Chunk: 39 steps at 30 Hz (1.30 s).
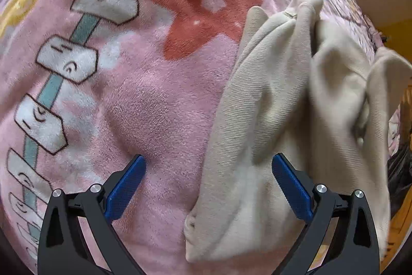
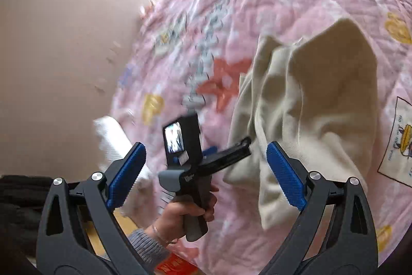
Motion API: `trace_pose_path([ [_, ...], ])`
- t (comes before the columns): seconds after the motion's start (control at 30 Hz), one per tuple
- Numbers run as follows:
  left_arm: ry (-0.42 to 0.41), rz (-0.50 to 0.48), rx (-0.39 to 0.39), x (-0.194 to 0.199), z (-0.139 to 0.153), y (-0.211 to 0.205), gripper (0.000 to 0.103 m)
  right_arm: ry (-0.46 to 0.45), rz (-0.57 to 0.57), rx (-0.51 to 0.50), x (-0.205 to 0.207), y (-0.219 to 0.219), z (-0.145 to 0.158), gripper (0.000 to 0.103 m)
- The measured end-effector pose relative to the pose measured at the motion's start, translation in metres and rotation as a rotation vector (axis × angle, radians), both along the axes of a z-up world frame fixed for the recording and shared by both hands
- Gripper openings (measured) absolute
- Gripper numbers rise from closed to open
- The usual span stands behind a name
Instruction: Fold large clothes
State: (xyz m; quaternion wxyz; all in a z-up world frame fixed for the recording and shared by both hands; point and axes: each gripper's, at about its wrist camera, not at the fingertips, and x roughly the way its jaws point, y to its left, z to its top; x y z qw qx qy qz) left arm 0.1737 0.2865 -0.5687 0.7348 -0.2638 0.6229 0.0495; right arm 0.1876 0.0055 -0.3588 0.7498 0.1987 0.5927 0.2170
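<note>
A cream garment lies crumpled on the pink patterned blanket. My left gripper is open just above the blanket at the garment's near left edge, with cloth between and behind the blue pads. In the right wrist view the same garment lies bunched in folds. My right gripper is open and empty, held above the bed. The left gripper shows there too, its fingers pointing at the garment's left edge, with the hand on its grip.
The pink blanket covers the bed. A beige wall runs along the bed's far side. A white cloth lies at the bed's edge on the left. A dark item sits at the far right.
</note>
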Motion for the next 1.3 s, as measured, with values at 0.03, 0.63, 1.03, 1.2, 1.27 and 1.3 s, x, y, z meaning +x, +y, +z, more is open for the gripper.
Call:
trace_pose_path([
  [0.03,-0.001,-0.007,0.003,0.000,0.002,-0.005,0.095,-0.029,-0.036,0.041,0.001,-0.024,0.005,0.092],
  [0.63,-0.067,-0.013,0.103,-0.035,0.086,-0.048,0.095,0.115,0.102,0.039,-0.025,-0.069,-0.159,0.081],
  [1.03,0.016,0.175,0.084,-0.051,0.063,-0.066,0.095,0.215,0.148,0.054,-0.002,-0.040,-0.165,0.090],
  [1.2,0.019,0.257,0.038,-0.068,0.030,-0.073,0.096,0.201,0.137,-0.054,0.014,-0.060,-0.135,0.090],
  [1.27,0.013,0.244,0.058,-0.071,0.026,-0.079,0.096,0.115,0.122,-0.125,0.030,-0.057,-0.107,0.090],
  [1.3,0.003,0.233,0.075,-0.073,0.026,-0.083,0.096,0.077,0.128,-0.152,0.039,-0.051,-0.096,0.090],
])
